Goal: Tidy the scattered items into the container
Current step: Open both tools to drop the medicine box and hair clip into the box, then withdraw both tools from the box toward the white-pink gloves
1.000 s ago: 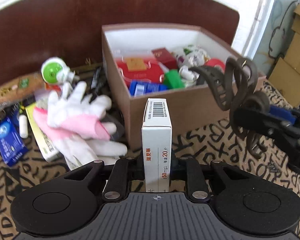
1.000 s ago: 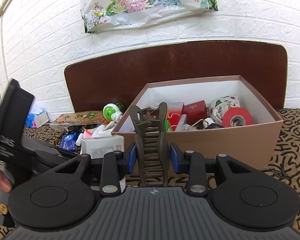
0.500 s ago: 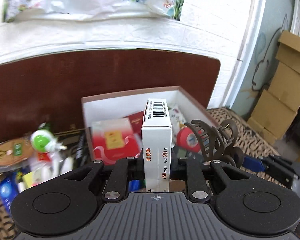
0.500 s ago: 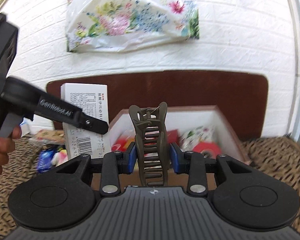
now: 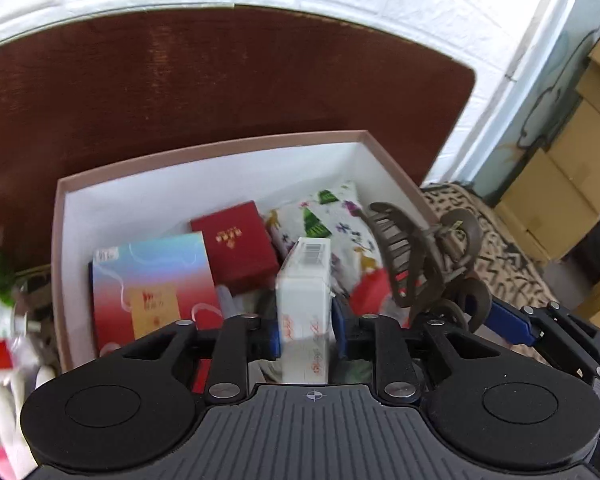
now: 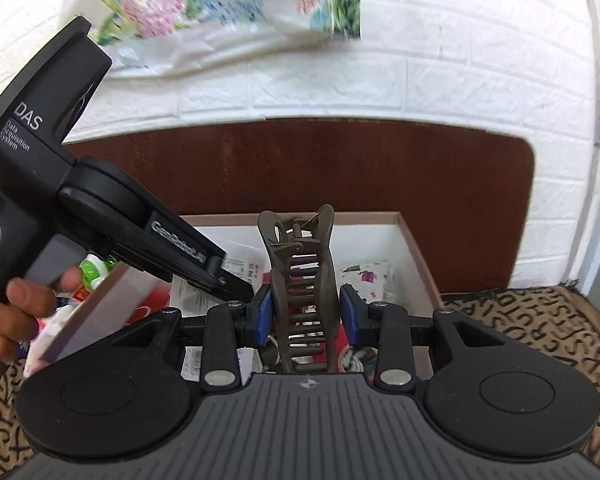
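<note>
Both grippers over the box, each with an item between its jaws.

The left gripper [image 5: 305, 340] is opening; the white carton [image 5: 305, 312] sits loose between its pads, tilted above the box [image 5: 208, 152]. The right gripper [image 6: 305, 316] clamps an upright brown hair claw [image 6: 302, 292] over the box's right half. Red cases and a patterned pouch [image 5: 332, 220] lie inside.

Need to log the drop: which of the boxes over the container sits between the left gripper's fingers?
The white medicine box, barcode on top; the red box lies in the container.
</note>
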